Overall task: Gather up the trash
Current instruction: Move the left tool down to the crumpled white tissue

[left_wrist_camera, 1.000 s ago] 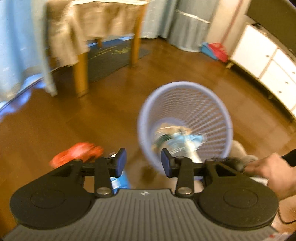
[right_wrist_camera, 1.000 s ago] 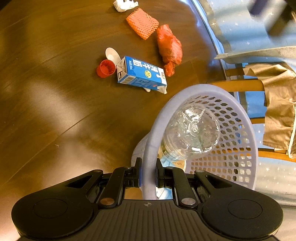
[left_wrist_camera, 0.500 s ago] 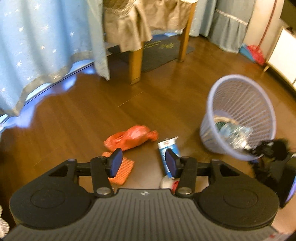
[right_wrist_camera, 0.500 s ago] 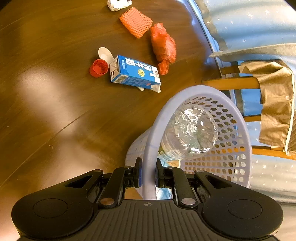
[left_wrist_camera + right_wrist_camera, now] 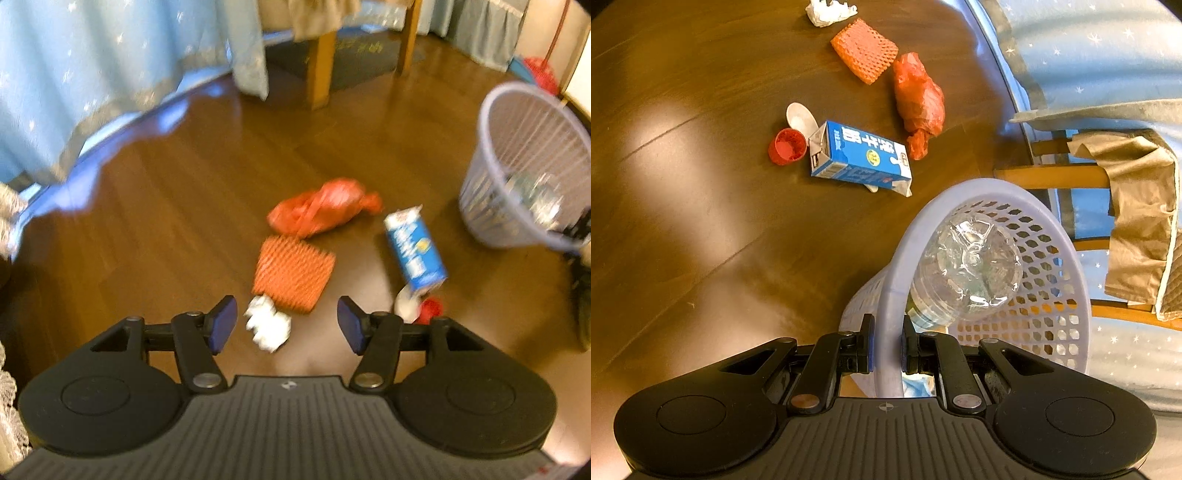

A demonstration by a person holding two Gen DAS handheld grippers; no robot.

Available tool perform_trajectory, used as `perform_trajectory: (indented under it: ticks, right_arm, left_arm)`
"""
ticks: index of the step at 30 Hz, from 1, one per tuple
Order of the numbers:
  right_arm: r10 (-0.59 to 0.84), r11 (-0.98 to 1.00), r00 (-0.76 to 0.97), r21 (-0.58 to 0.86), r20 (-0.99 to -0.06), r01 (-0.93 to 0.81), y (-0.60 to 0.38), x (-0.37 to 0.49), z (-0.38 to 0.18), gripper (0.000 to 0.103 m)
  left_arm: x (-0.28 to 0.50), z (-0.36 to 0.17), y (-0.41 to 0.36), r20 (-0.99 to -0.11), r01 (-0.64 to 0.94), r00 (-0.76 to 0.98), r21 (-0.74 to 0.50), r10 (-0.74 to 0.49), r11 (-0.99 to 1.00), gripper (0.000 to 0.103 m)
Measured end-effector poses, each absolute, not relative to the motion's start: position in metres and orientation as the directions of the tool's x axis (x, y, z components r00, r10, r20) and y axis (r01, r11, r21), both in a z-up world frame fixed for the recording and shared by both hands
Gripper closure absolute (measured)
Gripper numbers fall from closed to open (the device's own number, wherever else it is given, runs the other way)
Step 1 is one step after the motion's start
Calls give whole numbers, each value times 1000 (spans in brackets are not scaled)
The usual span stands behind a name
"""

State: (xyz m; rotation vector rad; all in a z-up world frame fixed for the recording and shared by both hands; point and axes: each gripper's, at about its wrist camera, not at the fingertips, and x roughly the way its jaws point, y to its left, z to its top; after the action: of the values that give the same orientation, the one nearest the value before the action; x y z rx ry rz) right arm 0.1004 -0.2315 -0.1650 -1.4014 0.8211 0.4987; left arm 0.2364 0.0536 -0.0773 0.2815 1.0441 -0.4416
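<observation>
Trash on the floor: white paper wad (image 5: 267, 325) between our left hand-held gripper's (image 5: 287, 325) spread fingers, ungrasped. Right hand-held gripper (image 5: 888, 349) clamps basket (image 5: 1067, 295) rim. Next, we judge: descend, close on wad.

Our left gripper (image 5: 286, 325) hangs with jaws spread wide above a crumpled white tissue (image 5: 267, 326). Beyond it we see orange foam netting (image 5: 293, 273), a red plastic bag (image 5: 321, 210), a blue milk carton (image 5: 415, 251) and the lavender mesh basket (image 5: 517, 158) on the wooden floor (image 5: 166, 206).
</observation>
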Motion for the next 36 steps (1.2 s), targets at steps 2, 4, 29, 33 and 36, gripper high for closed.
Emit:
perform_trajectory:
  ticks: [2, 4, 29, 33, 36]
  right_arm:
    - [-160, 140, 635, -654, -756, -743, -227, 101, -165, 94]
    - [-160, 148, 627, -646, -763, -749, -224, 102, -165, 94]
    - [-167, 146, 625, -646, -762, -749, -218, 110, -164, 94]
    - [-168, 144, 624, -645, -763, -751, -218, 109, -166, 94]
    - [-167, 148, 623, -644, -764, -750, -218, 109, -166, 94]
  left_arm:
    - [239, -92, 56, -886, 505, 415, 34, -208, 862, 48]
    - [243, -104, 55, -887, 539, 412, 53, -208, 841, 47]
    - [277, -238, 49, -923, 678, 328, 83, -200, 730, 37]
    - [281, -243, 47, -925, 673, 329, 87, -192, 735, 43]
    - [284, -247, 47, -928, 669, 324, 89, -182, 738, 51]
